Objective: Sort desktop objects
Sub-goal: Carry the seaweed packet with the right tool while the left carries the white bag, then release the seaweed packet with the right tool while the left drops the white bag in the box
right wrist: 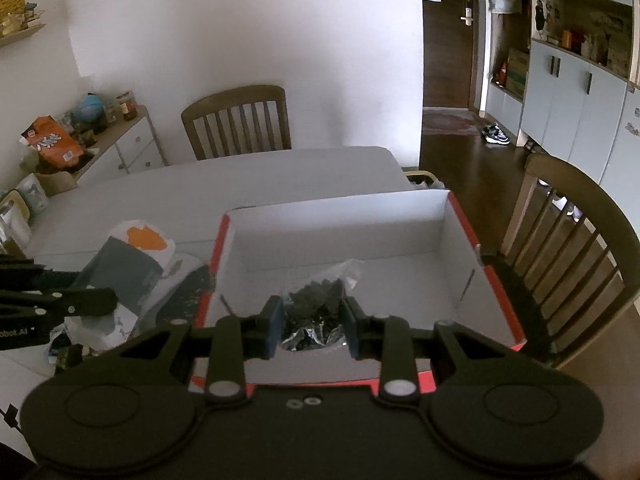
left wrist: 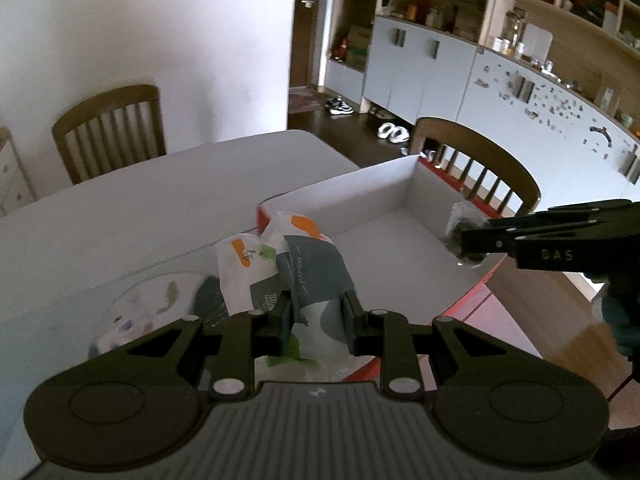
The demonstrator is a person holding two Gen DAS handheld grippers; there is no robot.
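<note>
The left tool (left wrist: 316,312) pinches a crumpled paper wrapper (left wrist: 296,268) above the bench (left wrist: 140,208), beside the red-edged box (right wrist: 448,216). The right tool (right wrist: 312,328) pinches a clear bag of dark bits (right wrist: 316,300) over the box's open floor. With 2 loads converging, the tools could knock together, and the thin bag may slip or snag on release.

Setting: home dining room. Evidence: white rectangular dining table (right wrist: 240,176) at centre; slatted brown wooden chairs (right wrist: 236,120) behind and at right; tall grey-and-wood wall cabinet with open cluttered shelves (left wrist: 460,40) upper right; dark wooden entrance door with lever lock (right wrist: 448,32); shoes on dark wood floor (left wrist: 340,105); low white sideboard holding jars and a globe (right wrist: 120,140) at left.
</note>
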